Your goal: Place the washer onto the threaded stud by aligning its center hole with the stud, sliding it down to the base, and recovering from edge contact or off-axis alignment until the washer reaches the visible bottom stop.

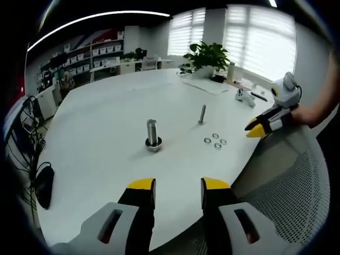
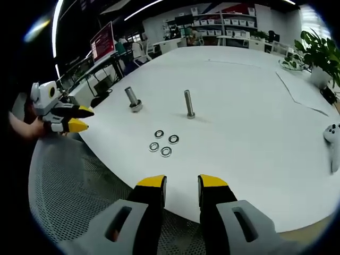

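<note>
Several small metal washers (image 1: 215, 141) (image 2: 163, 143) lie loose in a cluster on the white round table (image 1: 106, 159) (image 2: 255, 117). Just beyond them a thin threaded stud (image 1: 202, 114) (image 2: 188, 103) stands upright. A thicker stud on a wide base (image 1: 153, 135) (image 2: 132, 99) stands to one side of it. My left gripper (image 1: 178, 186) (image 2: 82, 119) hovers open at the table's edge, nothing between its jaws. My right gripper (image 2: 181, 183) (image 1: 256, 129) is also open and empty, held over the near edge short of the washers.
A grey mesh chair (image 1: 297, 180) (image 2: 64, 191) sits beside the table under both grippers. A white controller (image 1: 244, 95) (image 2: 333, 138), papers (image 2: 308, 93) and a potted plant (image 1: 207, 56) occupy the far part. Shelves and desks line the room behind.
</note>
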